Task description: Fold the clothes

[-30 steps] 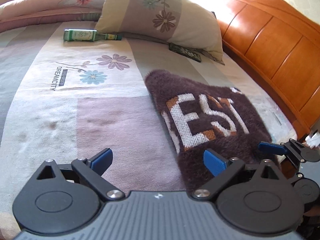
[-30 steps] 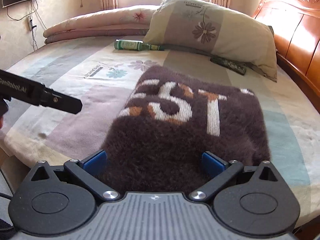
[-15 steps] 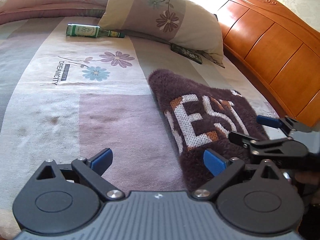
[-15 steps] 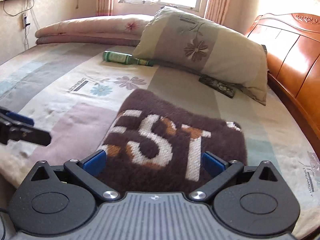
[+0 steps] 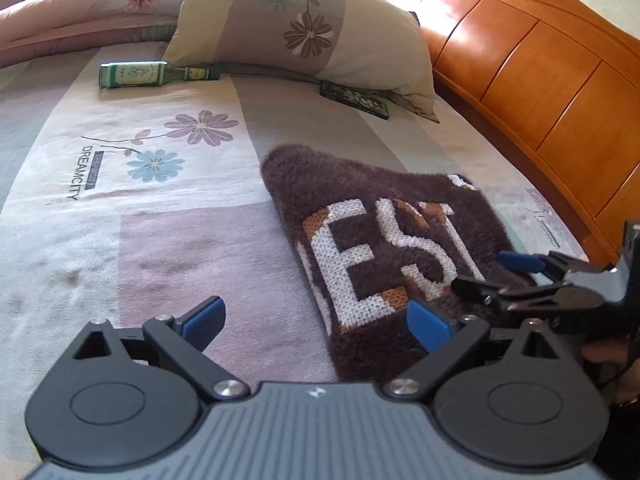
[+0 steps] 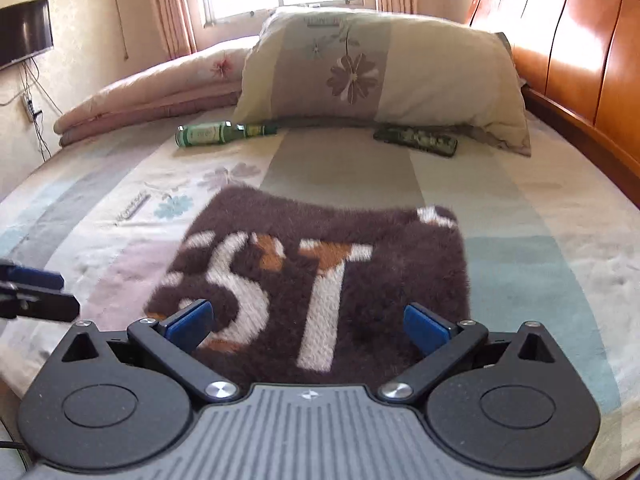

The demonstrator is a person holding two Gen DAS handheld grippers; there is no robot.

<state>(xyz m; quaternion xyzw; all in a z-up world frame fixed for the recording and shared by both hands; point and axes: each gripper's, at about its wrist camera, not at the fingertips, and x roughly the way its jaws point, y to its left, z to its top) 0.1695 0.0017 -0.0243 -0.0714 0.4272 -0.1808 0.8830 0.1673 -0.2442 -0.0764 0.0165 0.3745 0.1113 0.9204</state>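
1. In the left wrist view, our left gripper (image 5: 316, 320) stands wide open and empty at the bottom of the frame. The brown fuzzy sweater (image 5: 384, 236) lies right of centre on the bed (image 5: 160, 240) as a compact block with straight edges, lettering up. The right gripper (image 5: 480, 272) enters from the right edge, over the sweater's near corner.
2. In the right wrist view, our right gripper (image 6: 308, 324), jaws spread and holding nothing, hovers over the sweater (image 6: 320, 272) at centre. A bottle (image 6: 216, 134) and pillow (image 6: 380, 80) sit in the upper half.
3. We judge the sweater already folded small; whether another fold remains, we cannot tell.
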